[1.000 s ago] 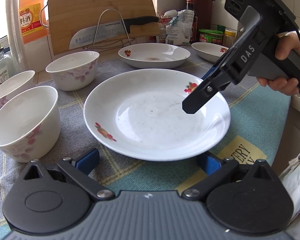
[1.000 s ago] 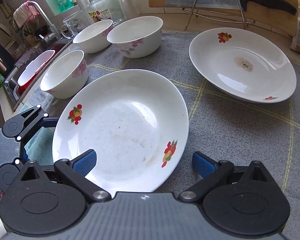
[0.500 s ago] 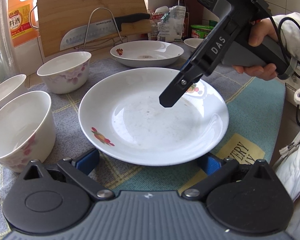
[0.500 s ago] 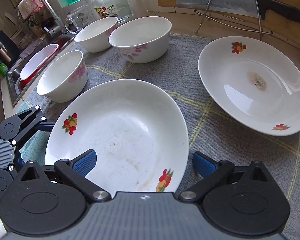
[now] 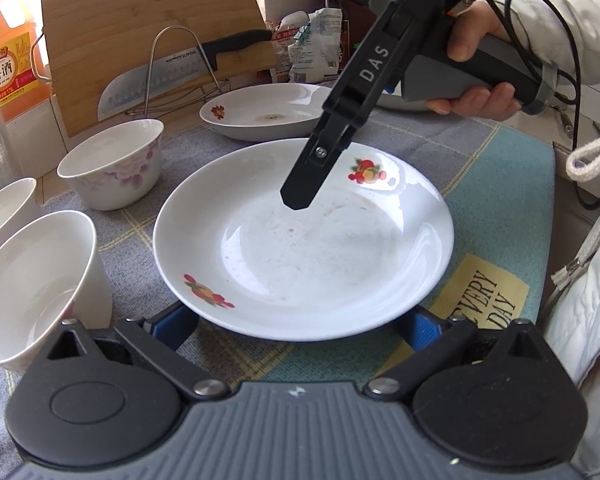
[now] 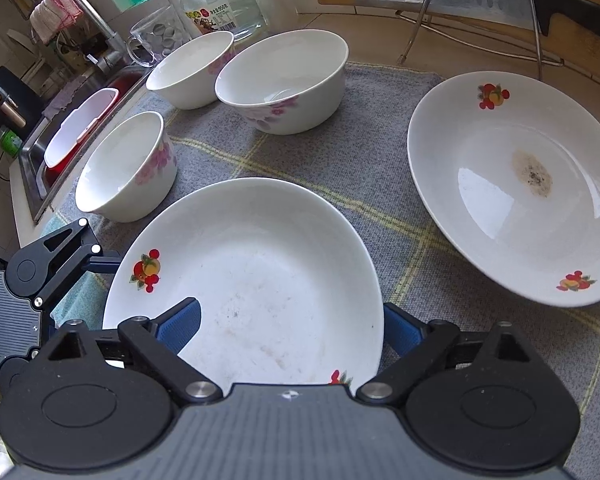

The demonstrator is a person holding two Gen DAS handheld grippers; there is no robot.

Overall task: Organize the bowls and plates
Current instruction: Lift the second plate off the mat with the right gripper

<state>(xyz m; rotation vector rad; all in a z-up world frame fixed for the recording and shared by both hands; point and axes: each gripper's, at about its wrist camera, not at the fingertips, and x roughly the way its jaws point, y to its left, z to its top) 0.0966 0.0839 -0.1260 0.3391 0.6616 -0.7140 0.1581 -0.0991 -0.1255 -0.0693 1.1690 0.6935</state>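
Plates and bowls sit on a grey checked cloth (image 6: 380, 168) over the surface. The left gripper (image 5: 296, 324) has its fingers spread wide, one blue tip at each side of the near rim of the fruit-patterned plate (image 5: 300, 240). The right gripper (image 6: 292, 324), fingers likewise wide apart, hangs over that plate's opposite edge. A second plate (image 6: 512, 184) lies beyond; three bowls (image 6: 284, 80) stand beside them.
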